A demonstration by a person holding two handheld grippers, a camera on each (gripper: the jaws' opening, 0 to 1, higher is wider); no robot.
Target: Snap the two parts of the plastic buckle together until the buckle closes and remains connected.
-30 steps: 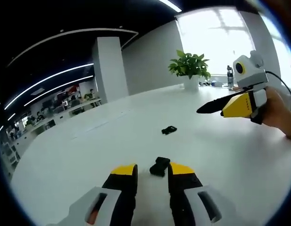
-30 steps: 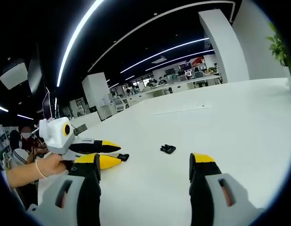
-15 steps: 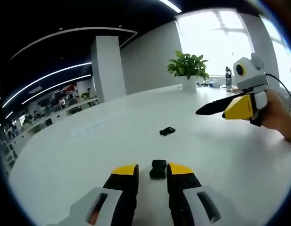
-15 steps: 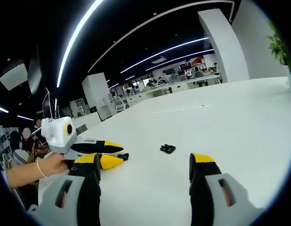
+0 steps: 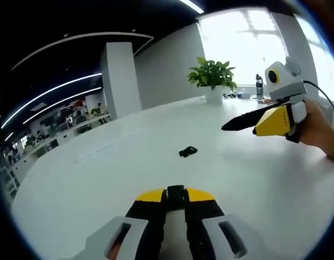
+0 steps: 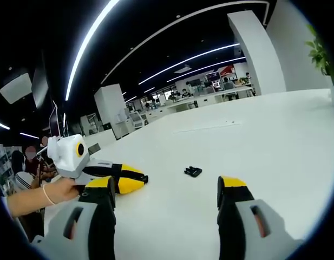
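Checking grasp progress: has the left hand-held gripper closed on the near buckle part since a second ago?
Yes. The left hand-held gripper has shut on the near buckle part; the far buckle part lies apart on the white table.

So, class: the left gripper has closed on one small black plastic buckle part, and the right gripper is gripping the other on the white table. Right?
Not quite. The right gripper is open and holds nothing; the right gripper view shows the other small black plastic buckle part lying free on the white table. The left gripper is indeed closed on one part.

Both views skim low over the white table (image 5: 102,173), seemingly facing each other, sharing its middle.
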